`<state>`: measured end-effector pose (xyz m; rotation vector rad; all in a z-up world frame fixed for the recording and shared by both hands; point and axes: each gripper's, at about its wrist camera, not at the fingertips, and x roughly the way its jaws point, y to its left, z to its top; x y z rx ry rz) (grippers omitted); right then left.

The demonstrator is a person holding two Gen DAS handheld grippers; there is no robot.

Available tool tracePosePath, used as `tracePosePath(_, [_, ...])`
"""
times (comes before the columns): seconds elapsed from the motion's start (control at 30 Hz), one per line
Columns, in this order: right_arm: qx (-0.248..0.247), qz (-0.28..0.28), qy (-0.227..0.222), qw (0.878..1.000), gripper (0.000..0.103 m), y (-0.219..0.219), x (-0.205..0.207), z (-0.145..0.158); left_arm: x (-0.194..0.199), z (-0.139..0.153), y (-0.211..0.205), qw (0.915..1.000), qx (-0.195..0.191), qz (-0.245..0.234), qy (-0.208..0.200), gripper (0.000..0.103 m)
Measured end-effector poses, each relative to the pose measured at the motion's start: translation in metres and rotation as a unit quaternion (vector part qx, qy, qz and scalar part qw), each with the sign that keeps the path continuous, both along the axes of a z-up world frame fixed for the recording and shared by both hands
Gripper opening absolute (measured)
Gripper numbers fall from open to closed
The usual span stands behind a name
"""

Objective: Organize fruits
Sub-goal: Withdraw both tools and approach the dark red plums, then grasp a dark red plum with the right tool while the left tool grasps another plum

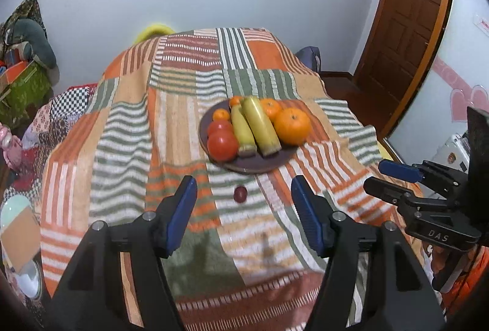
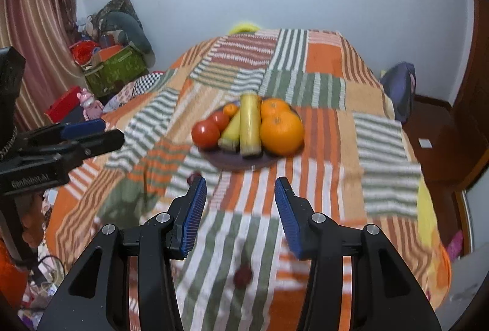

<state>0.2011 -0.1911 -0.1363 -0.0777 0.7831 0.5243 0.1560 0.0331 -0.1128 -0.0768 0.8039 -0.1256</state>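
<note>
We see the plate (image 1: 244, 167) mid-table, nearer the right edge, holding tomatoes (image 1: 222, 144) left, bananas (image 1: 261, 125) centre, oranges (image 1: 292, 126) right; a plum (image 1: 240, 194) lies before it, toward the near edge.

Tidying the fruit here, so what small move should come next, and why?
Probably lower the open left gripper onto the small dark red fruit. It lies alone on the cloth, just short of the plate that holds the other fruit.

Small dark-red fruit (image 2: 243, 276) blurred, kind unclear; second one (image 2: 192, 177) half hidden behind tongs.
</note>
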Motion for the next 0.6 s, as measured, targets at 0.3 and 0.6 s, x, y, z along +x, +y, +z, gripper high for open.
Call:
tracePosePath(0.3, [-0.027, 0.000, 0.059, 0.998, 0.043, -0.001, -0.020, -0.057, -0.016, -0.040, -0.002, 0.9989, -0.003, -0.001, 0.047, 0.065])
tracePosePath(0.6, [-0.042, 0.000, 0.092, 0.995, 0.025, 0.000, -0.018, -0.097, -0.011, -0.071, 0.001, 0.9967, 0.009, 0.004, 0.081, 0.065])
